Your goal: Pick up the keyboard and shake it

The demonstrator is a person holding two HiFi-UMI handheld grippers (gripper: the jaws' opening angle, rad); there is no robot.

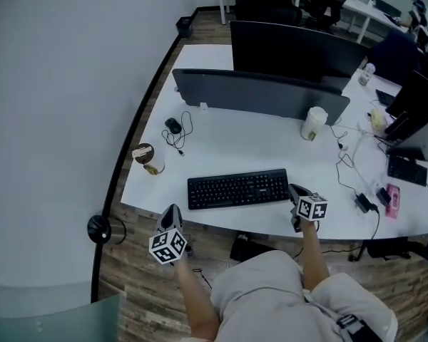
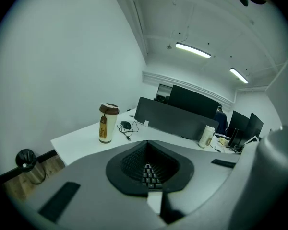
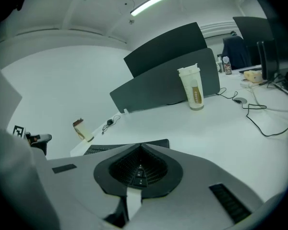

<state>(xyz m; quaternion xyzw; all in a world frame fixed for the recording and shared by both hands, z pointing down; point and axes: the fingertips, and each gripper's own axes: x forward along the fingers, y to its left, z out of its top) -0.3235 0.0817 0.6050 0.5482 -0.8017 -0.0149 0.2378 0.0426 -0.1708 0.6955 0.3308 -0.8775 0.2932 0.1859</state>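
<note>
Both tongs are closed tight with nothing between them. The left tongs (image 1: 172, 211) hang off the counter's (image 1: 250, 144) front edge, short of the keyboard's (image 1: 237, 189) left front corner and clear of it. The right tongs (image 1: 294, 189) sit just beside the keyboard's right end; whether they touch it cannot be told.

The first risk, as I judge it, is that closed tongs arriving at the keyboard would only shove it. It lies near the front edge, so a push from either end could skew it or slide it off the counter. The tongs need to open before they meet it.

The second risk is the grip itself. The body is thin and flat, so the tongs can catch only a narrow rim at each end. If one side bites on keys and not on the frame, a shake could twist the keyboard loose or lever a keycap off. Uneven height between the two hands would add to that twist.

The third is the cup (image 1: 148, 159) with the brown lid near the counter's left edge: a wide swing to the left could tip it. The mouse (image 1: 172, 125) and its coiled cable lie further back, less exposed.

The keyboard is black, long and low, full width with a number block on the right. It lies flat, roughly parallel to the front edge, keys up. No cable from it shows.
</note>
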